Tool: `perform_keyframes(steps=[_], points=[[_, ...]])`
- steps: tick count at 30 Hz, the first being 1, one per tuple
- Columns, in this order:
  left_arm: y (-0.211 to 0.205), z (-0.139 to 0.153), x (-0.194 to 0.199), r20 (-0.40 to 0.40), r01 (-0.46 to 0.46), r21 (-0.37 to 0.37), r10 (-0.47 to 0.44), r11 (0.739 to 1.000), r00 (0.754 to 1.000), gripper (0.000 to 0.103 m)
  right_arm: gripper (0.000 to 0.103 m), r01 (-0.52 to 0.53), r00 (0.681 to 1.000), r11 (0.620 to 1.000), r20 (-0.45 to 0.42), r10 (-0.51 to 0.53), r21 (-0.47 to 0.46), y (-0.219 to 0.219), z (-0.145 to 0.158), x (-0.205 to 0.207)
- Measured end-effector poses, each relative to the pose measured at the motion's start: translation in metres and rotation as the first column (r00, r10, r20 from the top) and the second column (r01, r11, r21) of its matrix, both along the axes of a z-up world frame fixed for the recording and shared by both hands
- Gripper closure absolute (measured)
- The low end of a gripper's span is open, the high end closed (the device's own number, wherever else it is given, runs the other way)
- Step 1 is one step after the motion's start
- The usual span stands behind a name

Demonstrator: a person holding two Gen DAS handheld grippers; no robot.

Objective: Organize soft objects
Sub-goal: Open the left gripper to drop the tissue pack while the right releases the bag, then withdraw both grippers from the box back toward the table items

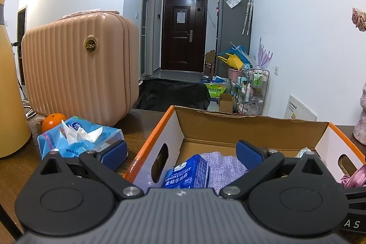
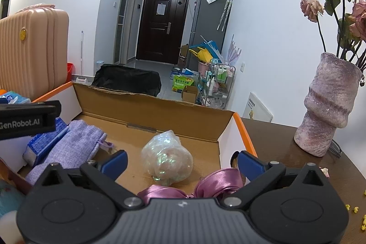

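An open cardboard box with an orange rim (image 1: 148,141) (image 2: 242,129) stands on the brown table. Inside lie a blue handkerchief pack (image 1: 186,173) (image 2: 45,141), a lilac knitted pouch (image 1: 225,167) (image 2: 73,148) and a shiny wrapped bundle (image 2: 167,157). A pink satin ribbon (image 2: 205,184) (image 1: 354,177) lies at the box's near edge. A blue tissue pack (image 1: 77,138) sits on the table left of the box. My left gripper (image 1: 181,153) is open over the box's left wall, holding nothing. My right gripper (image 2: 181,162) is open above the ribbon, holding nothing.
A pink ribbed suitcase (image 1: 80,65) stands at the back left with an orange (image 1: 53,121) in front of it. A yellow bottle (image 1: 11,88) is at the far left. A pink vase (image 2: 329,106) with dried roses stands right of the box.
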State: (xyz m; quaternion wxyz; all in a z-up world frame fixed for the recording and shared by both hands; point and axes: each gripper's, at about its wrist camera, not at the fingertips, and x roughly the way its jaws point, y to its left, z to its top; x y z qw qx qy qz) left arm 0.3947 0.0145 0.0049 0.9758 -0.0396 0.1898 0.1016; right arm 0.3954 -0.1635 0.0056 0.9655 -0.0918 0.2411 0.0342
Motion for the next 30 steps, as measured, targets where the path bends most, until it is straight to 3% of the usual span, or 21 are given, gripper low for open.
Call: perform_keyframes(steps=[9, 30], points=[[-0.002, -0.002, -0.01, -0.005, 0.005, 0.0, -0.005, 1.0, 1.0, 0.0, 0.0, -0.004, 1.0, 1.0, 0.003, 0.004, 0.019, -0.004, 0.001, -0.006], [0.01, 0.009, -0.076, 0.029, 0.014, -0.021, -0.013, 1.0, 1.0, 0.0, 0.0, -0.011, 0.996, 0.993, 0.091, 0.0, 0.118, -0.041, 0.03, -0.083]])
